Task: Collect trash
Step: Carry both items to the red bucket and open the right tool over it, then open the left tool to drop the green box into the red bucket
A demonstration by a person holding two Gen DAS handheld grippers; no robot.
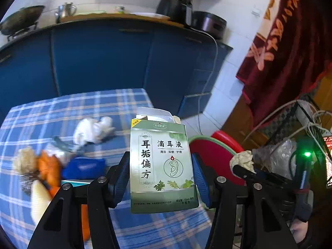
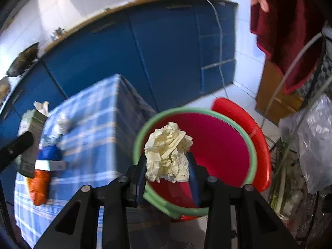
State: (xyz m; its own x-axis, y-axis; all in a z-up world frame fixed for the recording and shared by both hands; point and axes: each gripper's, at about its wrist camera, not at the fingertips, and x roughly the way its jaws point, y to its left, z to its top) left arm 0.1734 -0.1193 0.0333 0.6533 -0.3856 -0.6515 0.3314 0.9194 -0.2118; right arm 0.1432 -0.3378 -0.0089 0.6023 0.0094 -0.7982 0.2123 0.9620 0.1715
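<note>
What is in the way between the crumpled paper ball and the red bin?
Nothing visible. The right gripper holds the crumpled paper ball above the open mouth of the red bin, with only air between them.

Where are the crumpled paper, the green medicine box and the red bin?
crumpled paper [image 2: 168, 152], right wrist view, middle of the wad
medicine box [image 1: 162, 161], left wrist view, printed front face
red bin [image 2: 254, 145], right wrist view, green rim

Green-white box [image 1: 162, 164]; cream paper [image 2: 168, 152]; red, green-rimmed bin [image 2: 217, 149]; blue-checked tablecloth [image 1: 62, 112].
</note>
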